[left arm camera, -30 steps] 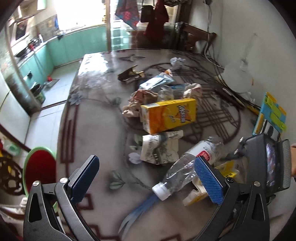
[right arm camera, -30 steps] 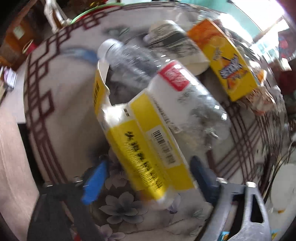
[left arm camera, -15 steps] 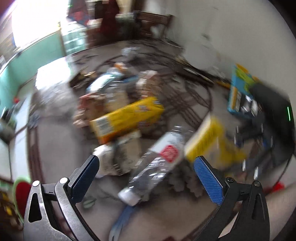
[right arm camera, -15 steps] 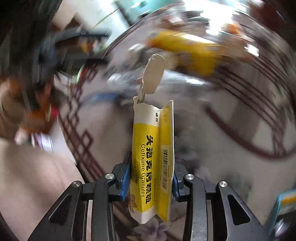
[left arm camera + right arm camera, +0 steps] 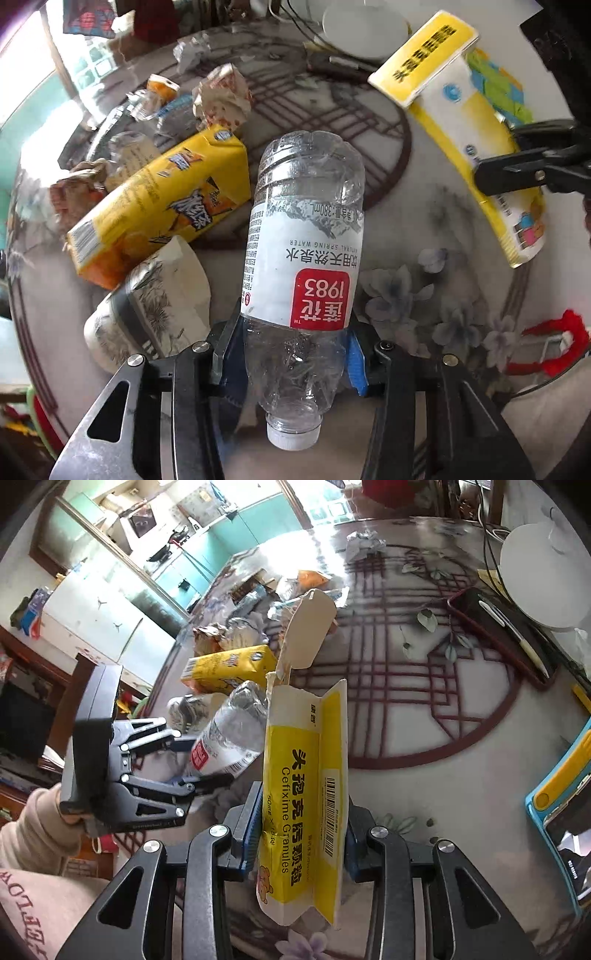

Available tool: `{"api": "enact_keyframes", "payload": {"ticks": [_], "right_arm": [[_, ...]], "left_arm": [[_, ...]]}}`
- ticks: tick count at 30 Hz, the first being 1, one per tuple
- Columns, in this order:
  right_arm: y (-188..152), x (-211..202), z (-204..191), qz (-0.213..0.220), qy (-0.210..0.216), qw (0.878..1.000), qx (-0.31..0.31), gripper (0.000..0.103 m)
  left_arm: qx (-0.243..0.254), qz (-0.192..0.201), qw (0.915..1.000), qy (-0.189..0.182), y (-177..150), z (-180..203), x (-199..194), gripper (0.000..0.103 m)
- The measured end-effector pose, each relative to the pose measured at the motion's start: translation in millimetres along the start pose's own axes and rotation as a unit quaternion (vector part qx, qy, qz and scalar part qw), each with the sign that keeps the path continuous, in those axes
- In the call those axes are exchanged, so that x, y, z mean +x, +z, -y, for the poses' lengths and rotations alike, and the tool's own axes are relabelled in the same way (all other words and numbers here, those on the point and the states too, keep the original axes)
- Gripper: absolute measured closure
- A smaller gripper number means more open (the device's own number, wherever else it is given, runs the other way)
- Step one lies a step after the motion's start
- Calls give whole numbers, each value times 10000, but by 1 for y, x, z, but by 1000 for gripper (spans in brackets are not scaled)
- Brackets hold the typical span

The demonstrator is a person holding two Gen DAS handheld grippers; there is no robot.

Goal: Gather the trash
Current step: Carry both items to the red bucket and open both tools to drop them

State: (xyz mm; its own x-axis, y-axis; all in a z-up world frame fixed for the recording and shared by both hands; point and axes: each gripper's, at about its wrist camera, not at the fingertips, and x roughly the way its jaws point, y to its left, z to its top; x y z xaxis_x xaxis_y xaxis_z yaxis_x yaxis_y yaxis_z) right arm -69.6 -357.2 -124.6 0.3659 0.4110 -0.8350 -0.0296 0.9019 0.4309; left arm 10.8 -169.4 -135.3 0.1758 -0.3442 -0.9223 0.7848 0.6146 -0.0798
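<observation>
1. Grip status: the left hand-held gripper [image 5: 293, 354] is clamped on the bottle [image 5: 303, 258], its blue pads pressing the crumpled lower body just above the capped neck. The right hand-held gripper [image 5: 301, 834] is clamped on the box [image 5: 304, 801], a flattened yellow medicine carton with its torn flap standing up.

2. Location: the bottle lies cap-toward-camera with its far end over the tabletop [image 5: 424, 236], among the remaining litter. Whether it touches the surface cannot be told. The box is held upright, clear of the tabletop.

3. Risk, bottle: thin, dented plastic may buckle further under the pads and squirt out, since the grip sits near the tapering shoulder. A fast swing would make this likelier.

4. Risk, box: it is squashed flat and offers little stiffness, so it could fold and slide from the pads. Its loose flap may catch on other items.

5. Risk, neighbours: the juice carton [image 5: 155, 206] and the paper cup [image 5: 147, 306] lie just beside the bottle, and lifting it carelessly could drag or knock them.

6. Risk, collision: both hand-held grippers work near each other over the same pile.

7. Change, left: a second ago its jaws stood wide apart above the bottle; they have just been closing and now hold it.

8. Change, right: the box earlier lay on the tabletop against the bottle, between parted jaws; they have since closed on it and it is now raised.
</observation>
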Motion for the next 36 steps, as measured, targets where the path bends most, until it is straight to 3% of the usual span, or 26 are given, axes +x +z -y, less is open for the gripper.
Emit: {"api": "enact_keyframes", "payload": {"ticks": [4, 8, 13, 16, 19, 25, 31, 36], "right_arm": [[8, 0, -17, 126, 162, 9998, -49, 69], [18, -2, -40, 273, 354, 9988, -214, 69], [31, 10, -90, 383, 543, 9953, -699, 68], [36, 21, -116, 345, 751, 9926, -887, 68], [44, 37, -149, 301, 993, 9891, -1043, 68], [54, 68, -217, 266, 1199, 9818, -1452, 68], [61, 107, -278, 167, 1176, 9806, -1561, 68], [64, 137, -318, 106, 1053, 9836, -1460, 68]], "left_arm": [[-312, 393, 9987, 125, -9, -7, -32, 58], [-1234, 963, 9874, 221, -29, -31, -78, 58], [-2495, 1442, 9557, 597, -71, -70, -121, 58], [-3094, 1530, 9336, 966, -101, -100, -139, 58], [-3483, 1510, 9166, 1254, -130, -127, -151, 58], [-3909, 1477, 8940, 1615, -173, -165, -161, 58], [-4029, 1491, 8879, 1642, -211, -196, -175, 58], [-4083, 1372, 8894, 1531, -225, -231, -171, 58]]}}
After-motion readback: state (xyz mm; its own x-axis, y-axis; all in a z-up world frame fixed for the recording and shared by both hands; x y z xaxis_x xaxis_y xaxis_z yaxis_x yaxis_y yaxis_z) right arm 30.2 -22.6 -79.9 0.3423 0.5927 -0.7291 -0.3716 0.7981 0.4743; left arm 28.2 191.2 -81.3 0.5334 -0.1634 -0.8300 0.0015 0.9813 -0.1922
